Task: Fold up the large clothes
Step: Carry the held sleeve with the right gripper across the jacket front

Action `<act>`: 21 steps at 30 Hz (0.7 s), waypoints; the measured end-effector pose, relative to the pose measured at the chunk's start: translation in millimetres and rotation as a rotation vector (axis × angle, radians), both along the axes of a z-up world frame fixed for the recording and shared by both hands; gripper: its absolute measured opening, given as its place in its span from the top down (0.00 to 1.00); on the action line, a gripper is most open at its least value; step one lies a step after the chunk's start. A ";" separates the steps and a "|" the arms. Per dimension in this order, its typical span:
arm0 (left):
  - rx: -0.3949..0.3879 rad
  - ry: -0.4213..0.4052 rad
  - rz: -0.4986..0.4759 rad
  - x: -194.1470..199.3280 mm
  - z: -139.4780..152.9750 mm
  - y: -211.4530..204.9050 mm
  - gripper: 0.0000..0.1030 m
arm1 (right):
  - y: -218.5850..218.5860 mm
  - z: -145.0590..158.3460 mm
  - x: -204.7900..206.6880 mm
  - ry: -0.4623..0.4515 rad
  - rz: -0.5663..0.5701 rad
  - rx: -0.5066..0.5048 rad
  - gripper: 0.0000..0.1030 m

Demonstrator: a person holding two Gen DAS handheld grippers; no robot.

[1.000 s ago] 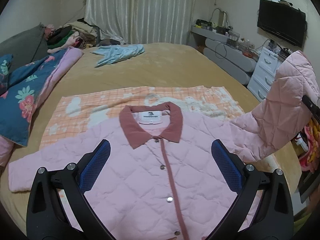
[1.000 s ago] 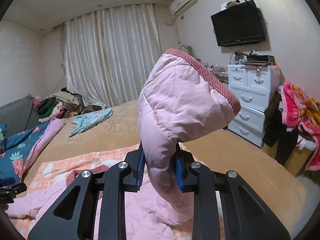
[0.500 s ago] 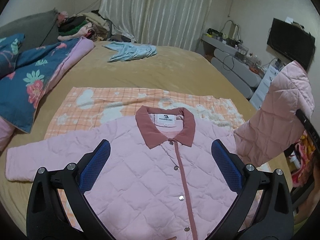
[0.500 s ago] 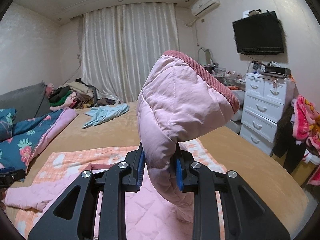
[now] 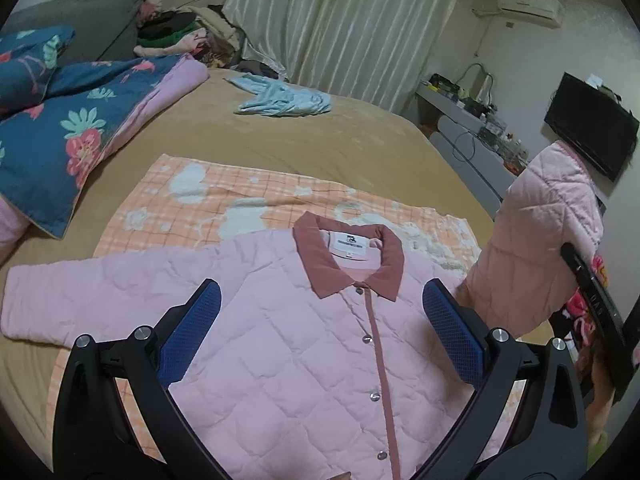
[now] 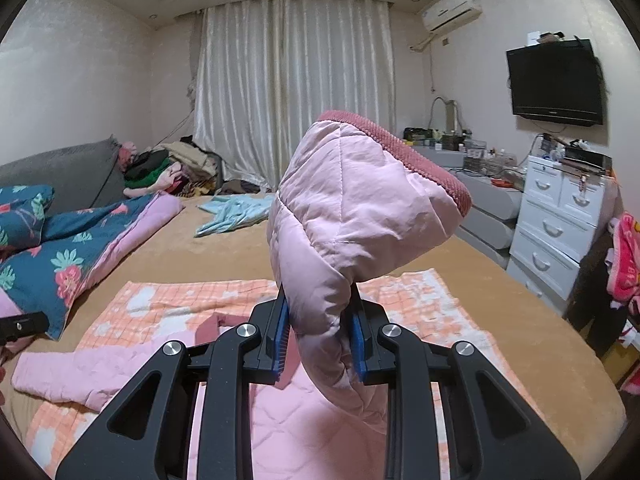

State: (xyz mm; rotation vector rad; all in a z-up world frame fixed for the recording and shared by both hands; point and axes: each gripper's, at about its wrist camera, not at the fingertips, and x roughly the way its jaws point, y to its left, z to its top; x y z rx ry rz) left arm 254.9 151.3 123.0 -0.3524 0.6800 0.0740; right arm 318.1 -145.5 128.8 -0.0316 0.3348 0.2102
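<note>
Left wrist view first: the left gripper (image 5: 320, 332) is hovering tilted down over the pink quilted jacket (image 5: 288, 344), jaws spread wide with nothing between the blue pads (image 5: 192, 332). The jacket is lying front-up and buttoned on an orange checked blanket (image 5: 200, 200) on the tan bed (image 5: 280, 140), collar (image 5: 348, 260) pointing toward 12 o'clock, one sleeve stretching flat toward 9 o'clock. Over at 3 o'clock the other sleeve (image 5: 540, 248) is standing up off the bed, with the edge of the right gripper (image 5: 592, 300) beside it. A light blue garment (image 5: 284, 100) is sitting at 12 o'clock, and a floral quilt (image 5: 60, 128) at 10.

Right wrist view: the right gripper (image 6: 318, 338) is pointing only slightly downward, clamped nearly closed on that sleeve (image 6: 352, 216), which is sticking up and flopping over toward 2 o'clock, dusty-rose cuff (image 6: 404, 152) on top. The jacket body (image 6: 280, 412) is spreading out below at 6 o'clock.
</note>
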 end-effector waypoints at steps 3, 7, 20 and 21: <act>-0.016 -0.007 0.008 -1.6 -2.8 9.7 0.08 | 14.8 -7.8 2.6 0.004 0.021 -0.015 0.77; -0.071 -0.008 0.005 0.6 -11.0 21.2 0.08 | 36.8 -24.0 6.9 0.028 0.053 -0.031 0.77; -0.168 0.006 -0.009 5.4 -43.3 40.2 0.08 | 109.5 -98.2 15.1 0.128 0.175 -0.153 0.76; -0.174 0.004 -0.013 5.0 -45.2 41.3 0.08 | 115.0 -104.9 15.4 0.137 0.184 -0.163 0.76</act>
